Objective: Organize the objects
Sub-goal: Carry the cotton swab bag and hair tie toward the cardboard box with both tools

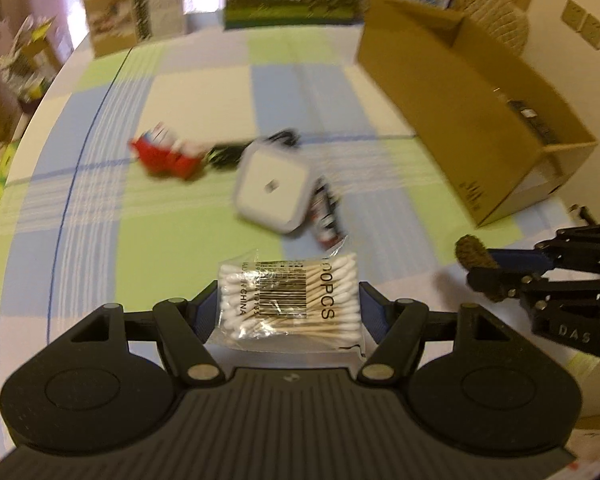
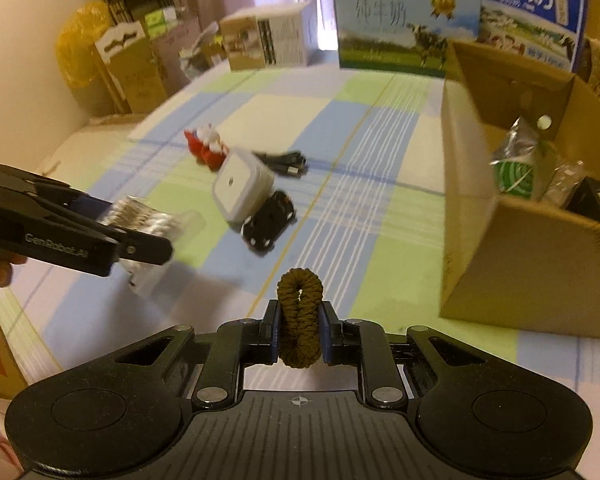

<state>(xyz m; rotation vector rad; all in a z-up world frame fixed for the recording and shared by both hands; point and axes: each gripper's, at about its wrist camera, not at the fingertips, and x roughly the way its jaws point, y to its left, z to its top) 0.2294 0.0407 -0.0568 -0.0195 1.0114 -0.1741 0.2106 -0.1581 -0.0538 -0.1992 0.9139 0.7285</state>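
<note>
Your left claw (image 1: 288, 300) grips the cotton-swab packet (image 1: 290, 300); your right claw (image 2: 300, 330) pinches the hair tie (image 2: 299, 320). Cardboard box (image 2: 520, 264), at two o'clock, is partly filled; bench (image 1: 180, 240) items remain.

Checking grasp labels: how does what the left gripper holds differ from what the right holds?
The left gripper holds a clear flat bag of cotton swabs, printed with a barcode; the right gripper holds a brown hair scrunchie, a soft fabric ring with no packaging. The bag lies flat and spans wide-set fingers; the scrunchie stands upright, squeezed narrow. Both are clamped and lifted off the checked cloth, near the open cardboard box.
</note>
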